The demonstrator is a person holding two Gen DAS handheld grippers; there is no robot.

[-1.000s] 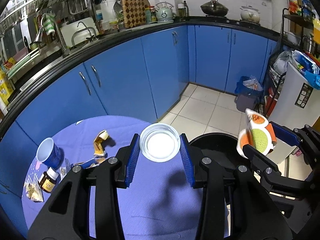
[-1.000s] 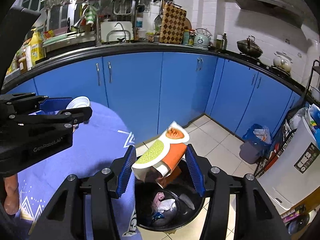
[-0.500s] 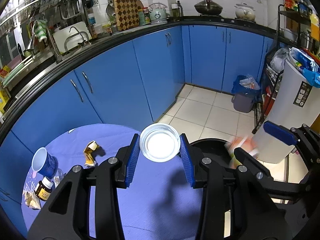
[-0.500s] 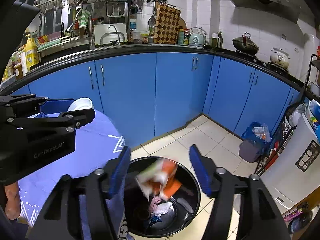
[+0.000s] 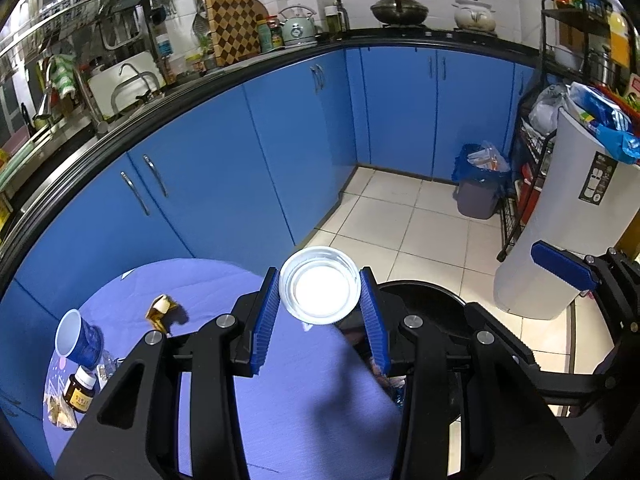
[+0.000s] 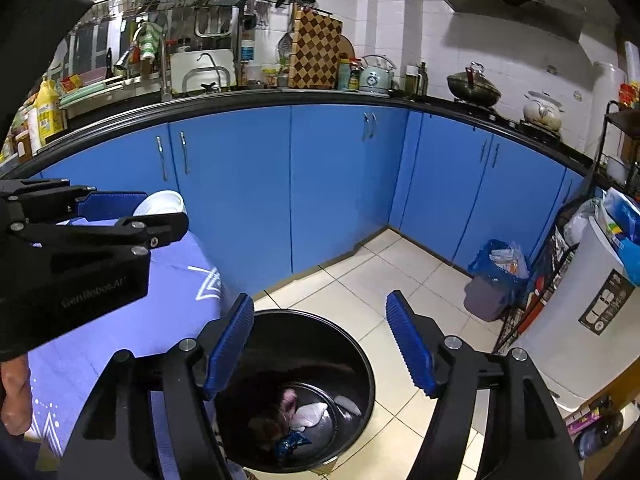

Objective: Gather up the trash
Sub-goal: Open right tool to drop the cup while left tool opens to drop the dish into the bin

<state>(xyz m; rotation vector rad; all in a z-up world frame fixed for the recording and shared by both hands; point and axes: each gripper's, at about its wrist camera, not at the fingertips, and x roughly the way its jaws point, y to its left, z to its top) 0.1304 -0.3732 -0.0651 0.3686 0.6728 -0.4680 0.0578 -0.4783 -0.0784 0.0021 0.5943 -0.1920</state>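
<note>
My left gripper [image 5: 320,300] is shut on a white plastic cup [image 5: 319,285], held over the edge of the purple-clothed table [image 5: 304,400] next to the black trash bin [image 5: 432,292]. In the right wrist view my right gripper [image 6: 320,308] hangs above the bin [image 6: 360,344]; its jaws are opening and nothing is between them. Crumpled trash [image 6: 304,416] lies at the bin's bottom. A yellow wrapper [image 5: 160,308] lies on the table. The left gripper [image 6: 132,216] with the cup [image 6: 160,202] shows at the left of that view.
A blue cup [image 5: 76,340], a brown bottle [image 5: 80,392] and scraps [image 5: 60,416] sit at the table's left edge. Blue cabinets [image 5: 240,168] curve behind. A tall white bin [image 5: 560,220] and a small grey bin [image 5: 478,188] stand on the tiled floor.
The orange and green carton left the right gripper and fell into the black bin, and the right jaws spread wider. My left gripper carried the cup closer to the bin.
</note>
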